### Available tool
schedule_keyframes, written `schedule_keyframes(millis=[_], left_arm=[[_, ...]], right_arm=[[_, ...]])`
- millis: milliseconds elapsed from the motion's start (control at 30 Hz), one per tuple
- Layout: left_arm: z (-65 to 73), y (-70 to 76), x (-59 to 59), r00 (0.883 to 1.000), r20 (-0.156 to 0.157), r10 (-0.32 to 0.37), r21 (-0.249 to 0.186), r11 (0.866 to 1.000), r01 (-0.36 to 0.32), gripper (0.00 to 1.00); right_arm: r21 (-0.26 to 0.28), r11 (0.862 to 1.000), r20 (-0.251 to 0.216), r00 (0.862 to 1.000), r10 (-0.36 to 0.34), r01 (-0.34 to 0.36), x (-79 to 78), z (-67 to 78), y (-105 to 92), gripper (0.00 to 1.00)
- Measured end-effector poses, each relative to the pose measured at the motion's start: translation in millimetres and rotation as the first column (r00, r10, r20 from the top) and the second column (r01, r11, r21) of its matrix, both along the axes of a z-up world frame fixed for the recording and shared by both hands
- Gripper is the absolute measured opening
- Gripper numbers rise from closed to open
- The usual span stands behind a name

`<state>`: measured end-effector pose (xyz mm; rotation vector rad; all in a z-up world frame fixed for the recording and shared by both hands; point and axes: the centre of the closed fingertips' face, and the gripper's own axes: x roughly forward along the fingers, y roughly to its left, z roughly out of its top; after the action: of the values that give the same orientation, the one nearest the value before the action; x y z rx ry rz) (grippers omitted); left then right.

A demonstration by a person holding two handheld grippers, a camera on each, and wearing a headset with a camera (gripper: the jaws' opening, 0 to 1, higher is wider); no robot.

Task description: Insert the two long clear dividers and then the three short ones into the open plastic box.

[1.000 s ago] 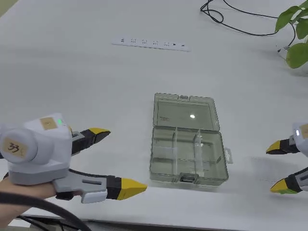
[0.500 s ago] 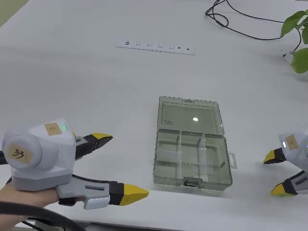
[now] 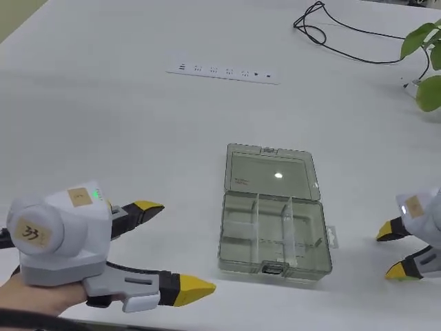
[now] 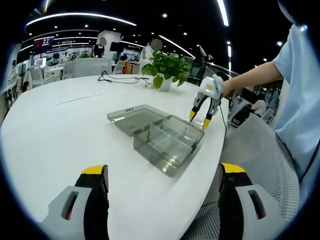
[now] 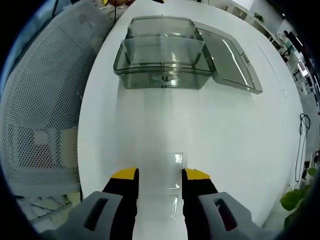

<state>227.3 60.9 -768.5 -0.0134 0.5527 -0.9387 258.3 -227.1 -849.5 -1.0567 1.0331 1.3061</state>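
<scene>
Lying open, smoky clear box (image 3: 274, 260) (lid (image 3: 271, 172) flat) holds upright dividers (image 3: 256, 219).

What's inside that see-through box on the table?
The plastic box holds clear dividers standing upright, splitting it into compartments that look empty. Its lid lies open, covering nothing. The dividers are too clear to count surely.

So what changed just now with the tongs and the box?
The right tongs closed up a bit, so their tips are nearer together. Both they and the left tongs slid slightly toward the near edge of the table. Nothing was grabbed or dropped. The open box stayed put by the power strip, with its dividers inside.
</scene>
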Motion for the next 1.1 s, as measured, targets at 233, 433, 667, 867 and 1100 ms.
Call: schedule_keyframes(millis=[233,433,667,867,1100], left_arm=[[1.3,-0.7,2.9,1.000,0.012,-0.002,0.005,1.000,0.002,0.92],[2.8,-0.5,6.0,1.000,0.017,0.004,0.004,1.000,-0.004,0.93],[3.5,-1.7,8.6,1.000,0.021,0.000,0.019,1.000,-0.001,0.91],[5.5,-2.6,11.6,1.000,0.024,0.007,0.018,1.000,-0.007,0.90],[7.9,0.5,21.6,0.998,0.024,0.051,0.012,0.999,-0.052,0.89]], right_arm=[[0.029,0.999,0.001,0.999,-0.043,0.043,-2.4,1.6,2.5,0.32],[0.051,0.996,0.011,0.997,-0.079,0.078,-2.6,1.8,-0.4,0.32],[0.104,0.986,0.021,0.990,-0.137,0.134,5.3,3.7,2.5,0.32],[0.134,0.981,0.076,0.986,-0.149,0.138,7.7,20.4,12.7,0.32],[0.194,0.970,0.148,0.973,-0.176,0.146,15.9,41.0,26.2,0.32]])
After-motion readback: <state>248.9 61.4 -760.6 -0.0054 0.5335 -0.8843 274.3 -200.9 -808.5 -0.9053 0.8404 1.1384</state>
